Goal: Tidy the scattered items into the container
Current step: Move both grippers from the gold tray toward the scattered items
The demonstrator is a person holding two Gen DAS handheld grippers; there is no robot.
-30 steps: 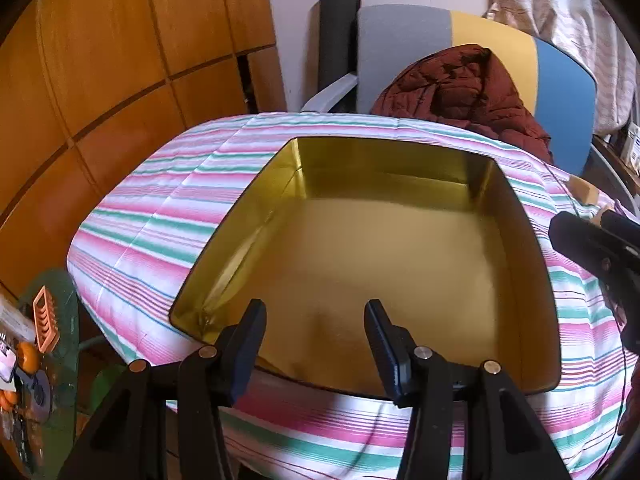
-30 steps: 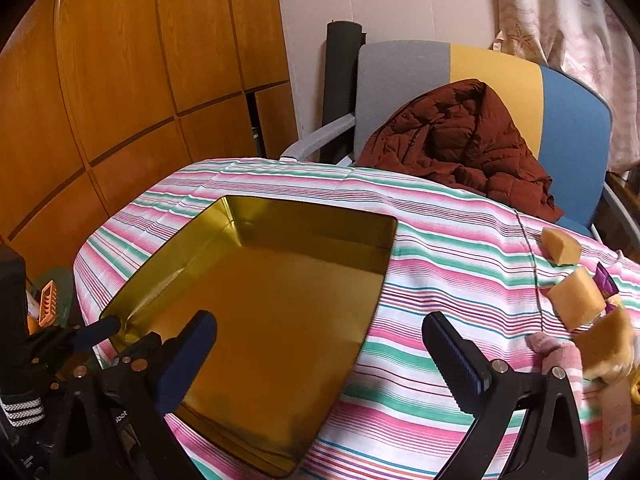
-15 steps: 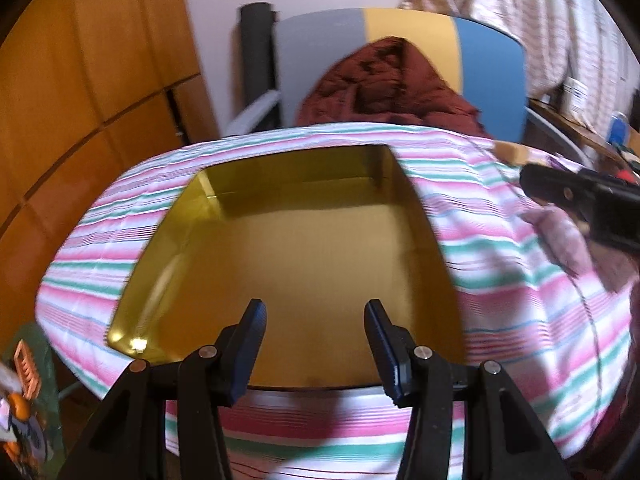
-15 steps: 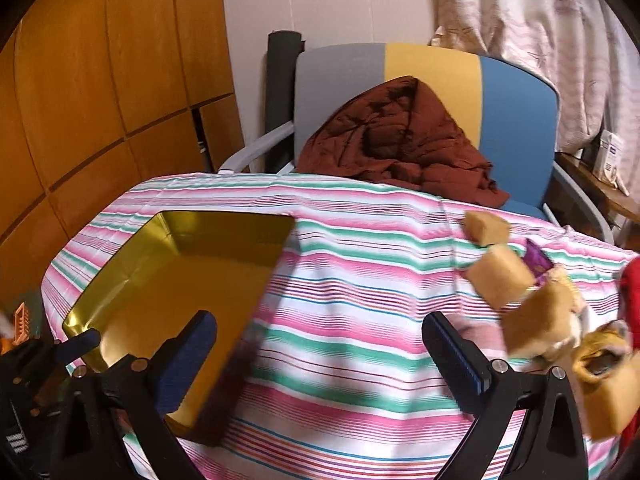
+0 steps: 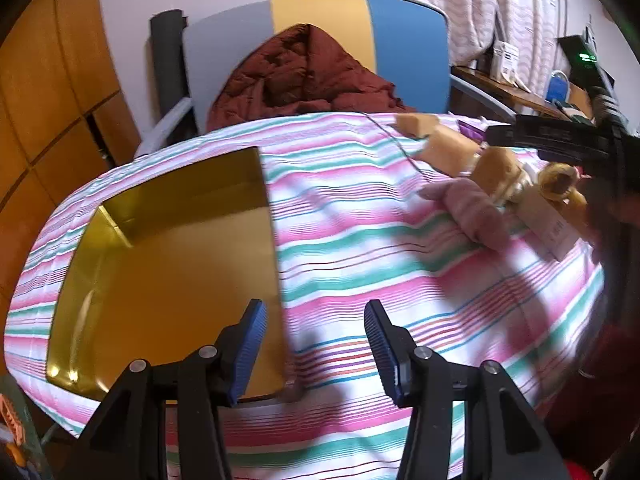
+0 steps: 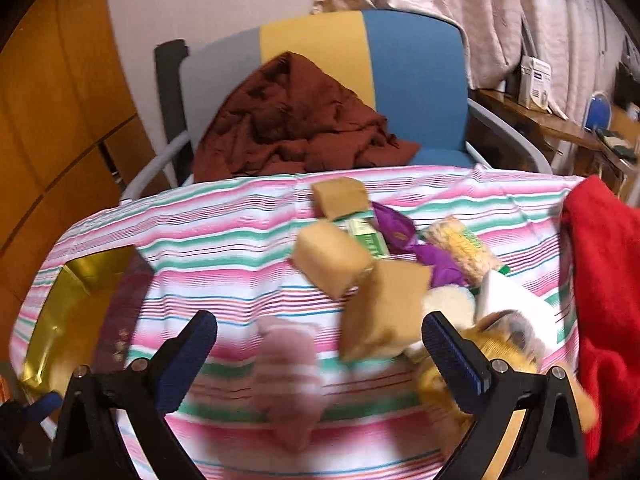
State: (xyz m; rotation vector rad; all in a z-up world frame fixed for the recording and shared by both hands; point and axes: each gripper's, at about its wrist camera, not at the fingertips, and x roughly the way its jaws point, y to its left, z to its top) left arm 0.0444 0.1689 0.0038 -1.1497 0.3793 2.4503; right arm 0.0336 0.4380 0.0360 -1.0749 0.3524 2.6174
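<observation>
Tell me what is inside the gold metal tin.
Nothing shows inside the gold rectangular metal tin: only its bare shiny floor and walls. Its near right corner is covered by the left gripper, so that corner stays unconfirmed.

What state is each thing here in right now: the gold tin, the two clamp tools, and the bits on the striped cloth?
Gold tin: lidless, nothing inside.
Left gripper: open, holding nothing.
Right gripper: open, holding nothing.
Sponge blocks: loose on the striped cloth, outside the tin.
Pink soft item: lying on the cloth, blurred.
Purple wrapper: crumpled among the pile.
</observation>
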